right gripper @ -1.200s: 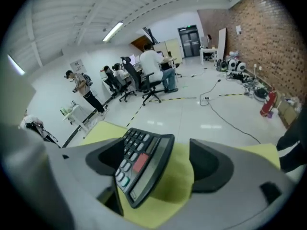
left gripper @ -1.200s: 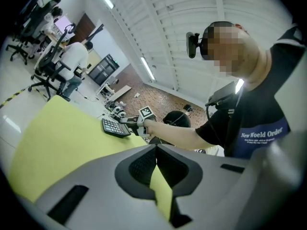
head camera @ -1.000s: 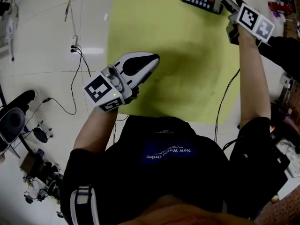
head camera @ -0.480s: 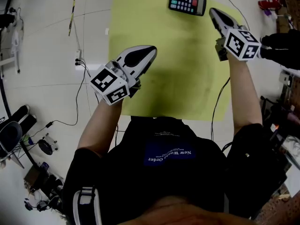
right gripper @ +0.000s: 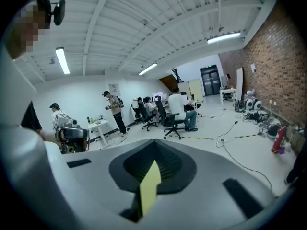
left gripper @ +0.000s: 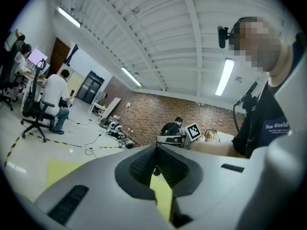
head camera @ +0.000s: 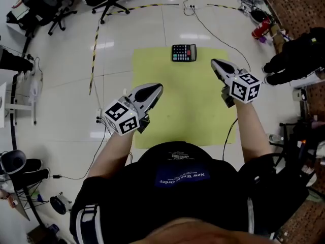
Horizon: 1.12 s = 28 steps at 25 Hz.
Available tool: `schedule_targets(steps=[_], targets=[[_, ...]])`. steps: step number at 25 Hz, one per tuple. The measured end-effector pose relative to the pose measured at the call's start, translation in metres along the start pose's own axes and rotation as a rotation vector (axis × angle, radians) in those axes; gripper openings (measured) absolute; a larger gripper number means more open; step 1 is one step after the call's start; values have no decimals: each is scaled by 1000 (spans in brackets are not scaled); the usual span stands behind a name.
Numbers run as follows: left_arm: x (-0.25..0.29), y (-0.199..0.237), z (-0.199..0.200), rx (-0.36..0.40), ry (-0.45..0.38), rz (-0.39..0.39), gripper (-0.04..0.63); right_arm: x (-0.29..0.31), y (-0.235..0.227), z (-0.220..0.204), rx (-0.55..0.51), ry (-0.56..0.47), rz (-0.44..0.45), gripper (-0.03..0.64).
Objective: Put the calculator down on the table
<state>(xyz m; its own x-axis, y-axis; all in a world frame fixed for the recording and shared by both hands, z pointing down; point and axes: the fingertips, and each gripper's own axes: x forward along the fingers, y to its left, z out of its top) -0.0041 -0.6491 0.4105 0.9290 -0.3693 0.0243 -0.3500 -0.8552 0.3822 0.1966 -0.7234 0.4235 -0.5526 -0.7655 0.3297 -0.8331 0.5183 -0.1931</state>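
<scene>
Two grippers hover over the yellow tabletop (head camera: 188,105) in the head view: my left gripper (head camera: 152,90) and right gripper (head camera: 219,66). The calculator (head camera: 184,52) lies flat at the far edge, apart from both. An office chair (head camera: 116,5) stands beyond.

Left gripper view: jaws together, empty.

Right gripper view: jaws together, nothing between them; seated people (right gripper: 180,107) sit ahead.

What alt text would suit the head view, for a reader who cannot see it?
A black rectangular calculator with coloured keys lies flat at the far edge of a yellow-green rectangular tabletop, touched by nothing. The person's white left gripper and right gripper hover nearer the body, both shut and empty.
</scene>
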Motion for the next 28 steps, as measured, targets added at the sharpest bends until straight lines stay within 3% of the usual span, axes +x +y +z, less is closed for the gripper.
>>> schedule_targets(steps=[3, 7, 12, 15, 18, 22, 28], targets=[[2, -29, 25, 68, 17, -38, 6, -43, 13, 25, 9, -76, 6, -12], [10, -85, 40, 122, 21, -31, 7, -108, 22, 35, 27, -111, 42, -12], [10, -156, 26, 148, 19, -12, 8, -184, 50, 20, -22, -111, 125, -12], [13, -186, 11, 124, -6, 23, 6, -225, 59, 2, -48, -102, 171, -12], [18, -214, 0, 67, -53, 10, 6, -250, 63, -18, -24, -104, 207, -12], [10, -229, -14, 88, -49, -15, 7, -251, 73, -35, 7, -111, 205, -12], [-14, -220, 3, 122, -73, -34, 7, -242, 96, -24, 26, -147, 196, -12]])
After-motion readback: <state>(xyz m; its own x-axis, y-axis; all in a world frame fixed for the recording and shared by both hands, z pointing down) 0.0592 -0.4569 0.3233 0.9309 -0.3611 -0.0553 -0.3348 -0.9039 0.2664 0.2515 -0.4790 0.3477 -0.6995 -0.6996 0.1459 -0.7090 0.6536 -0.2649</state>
